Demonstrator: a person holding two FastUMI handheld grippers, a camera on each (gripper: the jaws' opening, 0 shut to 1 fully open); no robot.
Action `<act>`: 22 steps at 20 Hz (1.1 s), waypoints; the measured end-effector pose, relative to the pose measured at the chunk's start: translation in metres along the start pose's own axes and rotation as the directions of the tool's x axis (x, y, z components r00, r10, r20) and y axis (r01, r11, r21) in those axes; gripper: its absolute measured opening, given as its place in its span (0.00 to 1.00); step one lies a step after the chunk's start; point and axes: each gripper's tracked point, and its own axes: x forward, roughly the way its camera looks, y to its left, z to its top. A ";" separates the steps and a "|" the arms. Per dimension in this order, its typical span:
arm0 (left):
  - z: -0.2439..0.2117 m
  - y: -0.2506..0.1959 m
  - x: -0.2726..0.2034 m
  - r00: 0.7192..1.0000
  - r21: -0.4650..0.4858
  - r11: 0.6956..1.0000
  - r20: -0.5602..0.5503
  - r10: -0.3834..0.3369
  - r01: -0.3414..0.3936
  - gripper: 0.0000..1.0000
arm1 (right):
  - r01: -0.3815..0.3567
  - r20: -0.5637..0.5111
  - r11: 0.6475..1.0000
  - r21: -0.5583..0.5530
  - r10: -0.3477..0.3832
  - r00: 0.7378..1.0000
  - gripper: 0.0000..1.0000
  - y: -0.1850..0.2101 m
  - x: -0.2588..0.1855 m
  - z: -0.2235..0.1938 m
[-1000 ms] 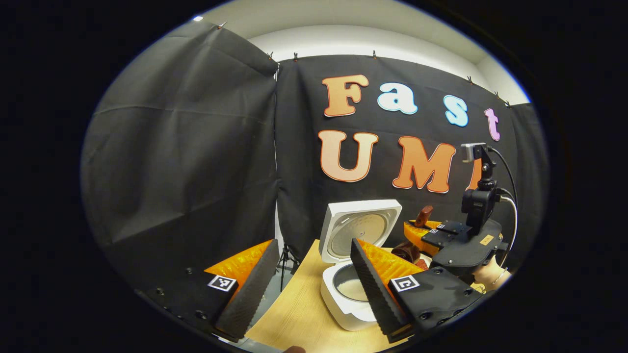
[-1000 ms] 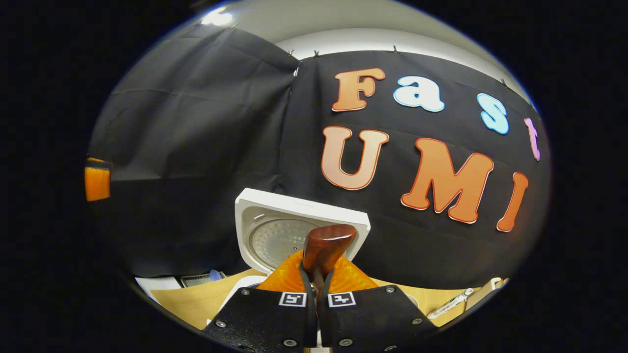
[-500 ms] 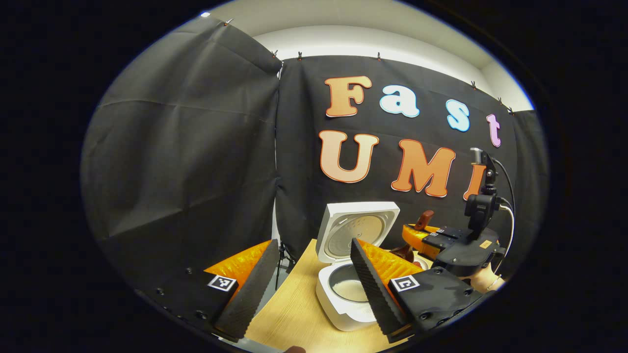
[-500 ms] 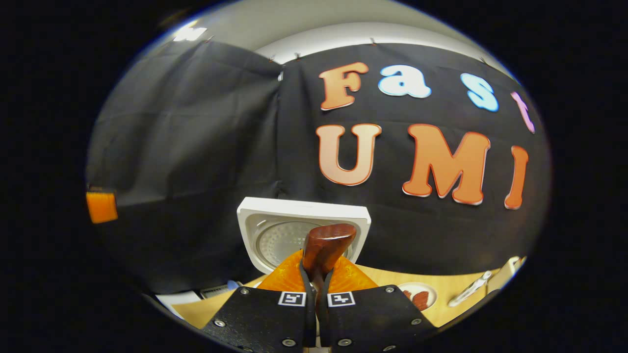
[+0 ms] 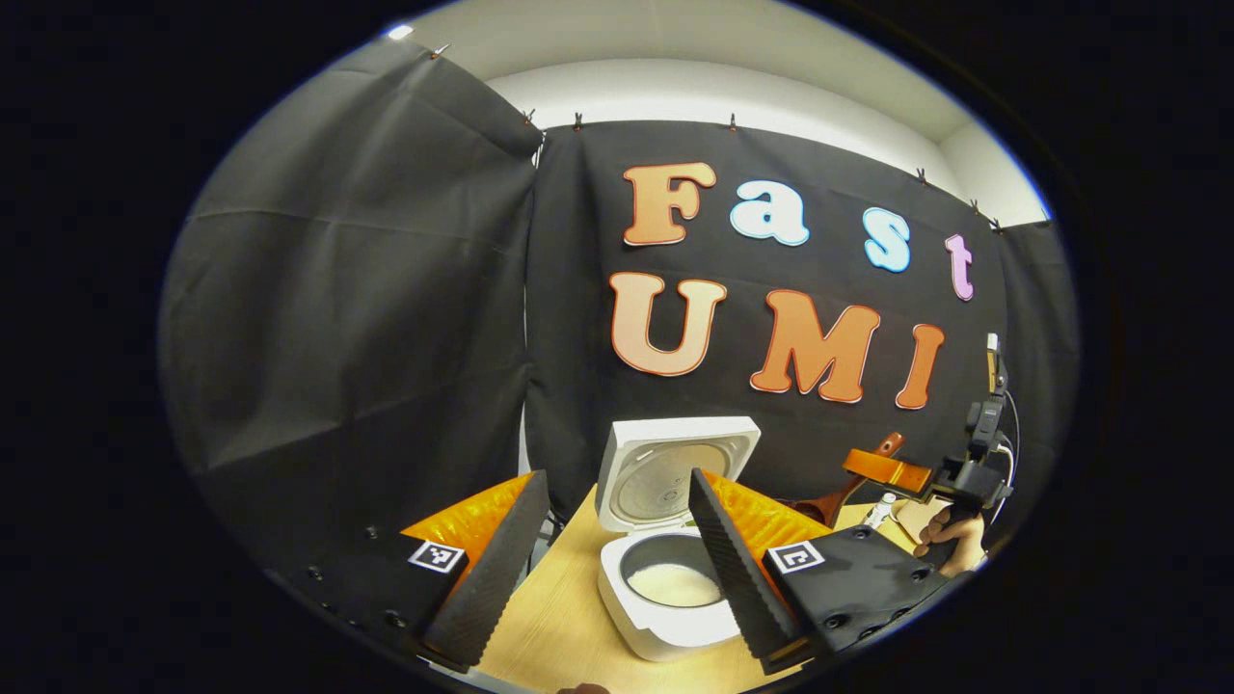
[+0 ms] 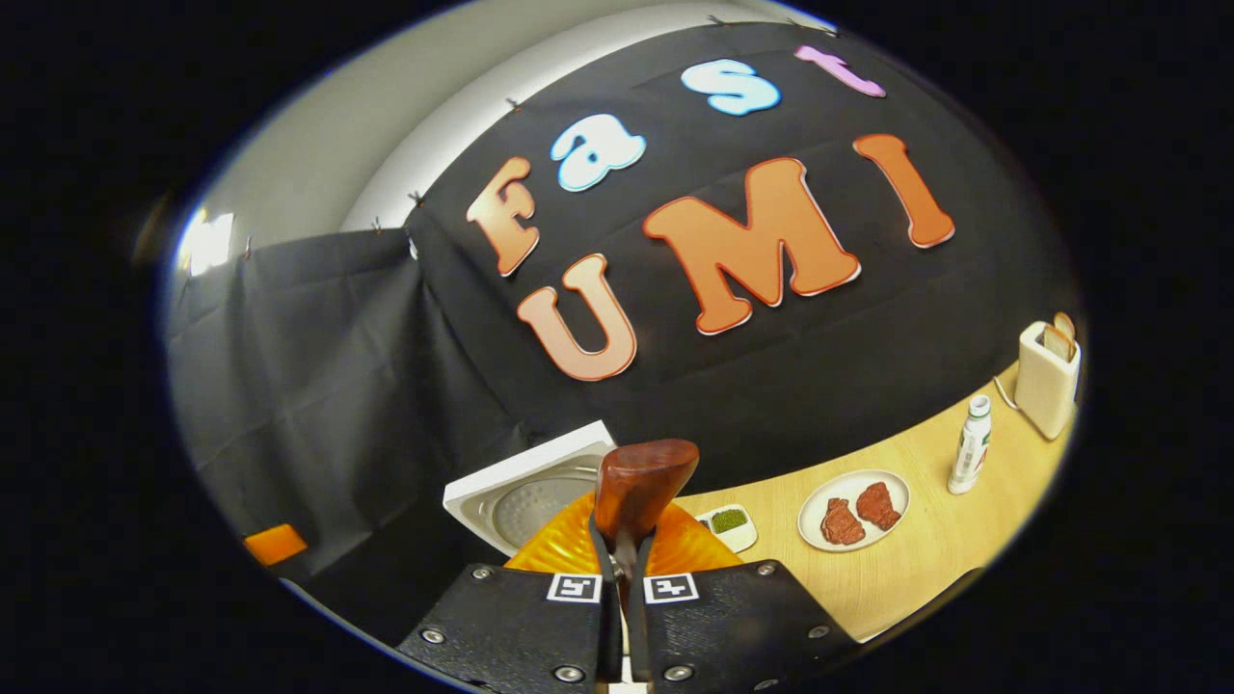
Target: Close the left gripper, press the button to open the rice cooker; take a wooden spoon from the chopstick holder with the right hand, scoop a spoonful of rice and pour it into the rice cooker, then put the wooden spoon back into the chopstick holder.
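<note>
The right claw [image 6: 617, 578] is gripping the wooden spoon [image 6: 641, 482]; the left claw [image 5: 617, 569], fingers apart, is idling. Keep the spoon upright, lowering it straight into the holder.

I see a white rice cooker [image 5: 665, 588] on my pale wood-grain table [image 5: 569, 617]. My wooden spoon [image 6: 641, 487] is glossy reddish-brown; the plate [image 6: 853, 511] is white.

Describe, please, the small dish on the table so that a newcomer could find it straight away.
In the right gripper view, start at the wooden table below the black wall. Right of the rice cooker's raised lid sits a small white rectangular dish. Unlike the round plate with two reddish-brown pieces beside it, it holds something green.
</note>
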 end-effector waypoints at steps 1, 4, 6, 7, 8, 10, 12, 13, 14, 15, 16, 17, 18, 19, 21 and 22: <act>0.001 -0.006 0.000 1.000 0.000 1.000 0.001 -0.010 0.010 0.99 | 0.014 0.012 0.999 0.030 -0.015 1.000 0.02 -0.014 -0.007 0.006; 0.000 -0.022 0.000 1.000 0.013 1.000 0.000 -0.029 0.029 0.99 | 0.075 0.055 0.994 0.085 -0.080 0.995 0.02 -0.061 -0.035 0.028; 0.000 -0.033 0.000 0.999 0.018 0.999 -0.002 -0.040 0.040 0.99 | 0.132 0.087 0.986 0.100 -0.141 0.986 0.02 -0.098 -0.057 0.038; 0.000 -0.038 0.000 0.999 0.017 0.999 -0.003 -0.048 0.048 0.99 | 0.154 0.100 0.982 0.112 -0.165 0.981 0.02 -0.113 -0.069 0.042; -0.001 -0.045 0.000 0.998 0.014 0.998 -0.003 -0.058 0.058 0.99 | 0.179 0.110 0.975 0.129 -0.193 0.975 0.02 -0.131 -0.083 0.046; 0.000 -0.058 -0.001 0.997 0.013 0.997 -0.004 -0.075 0.075 0.99 | 0.234 0.134 0.958 0.168 -0.257 0.957 0.02 -0.169 -0.112 0.050; 0.000 -0.068 -0.003 0.996 0.024 0.996 -0.005 -0.086 0.086 0.99 | 0.293 0.149 0.935 0.199 -0.324 0.934 0.02 -0.207 -0.147 0.051; -0.001 -0.073 -0.003 0.996 0.029 0.995 -0.007 -0.092 0.092 0.99 | 0.320 0.151 0.923 0.214 -0.355 0.923 0.02 -0.226 -0.166 0.050; -0.001 -0.079 -0.003 0.995 0.032 0.995 -0.007 -0.099 0.099 0.98 | 0.344 0.151 0.911 0.226 -0.382 0.912 0.02 -0.243 -0.182 0.046; -0.001 -0.084 -0.004 0.994 0.032 0.994 -0.008 -0.105 0.105 0.98 | 0.371 0.149 0.898 0.236 -0.411 0.899 0.02 -0.259 -0.196 0.042; -0.001 -0.087 -0.005 0.994 0.029 0.994 -0.007 -0.105 0.105 0.98 | 0.396 0.149 0.886 0.241 -0.437 0.887 0.02 -0.271 -0.210 0.037; -0.001 -0.089 -0.005 0.995 0.028 0.994 -0.004 -0.104 0.104 0.99 | 0.419 0.148 0.875 0.244 -0.460 0.875 0.02 -0.283 -0.222 0.032; -0.001 -0.092 -0.005 0.995 0.027 0.994 -0.003 -0.104 0.104 0.99 | 0.437 0.146 0.865 0.246 -0.479 0.865 0.02 -0.293 -0.235 0.027; -0.001 -0.095 -0.005 0.994 0.025 0.994 -0.004 -0.106 0.107 0.99 | 0.455 0.141 0.855 0.248 -0.496 0.857 0.02 -0.304 -0.245 0.020; -0.001 -0.100 -0.006 0.993 0.016 0.993 -0.006 -0.114 0.114 1.00 | 0.485 0.126 0.840 0.245 -0.523 0.843 0.02 -0.320 -0.261 0.007; -0.001 -0.103 -0.007 0.993 0.014 0.993 -0.006 -0.118 0.118 0.99 | 0.496 0.120 0.835 0.240 -0.532 0.838 0.02 -0.326 -0.267 0.000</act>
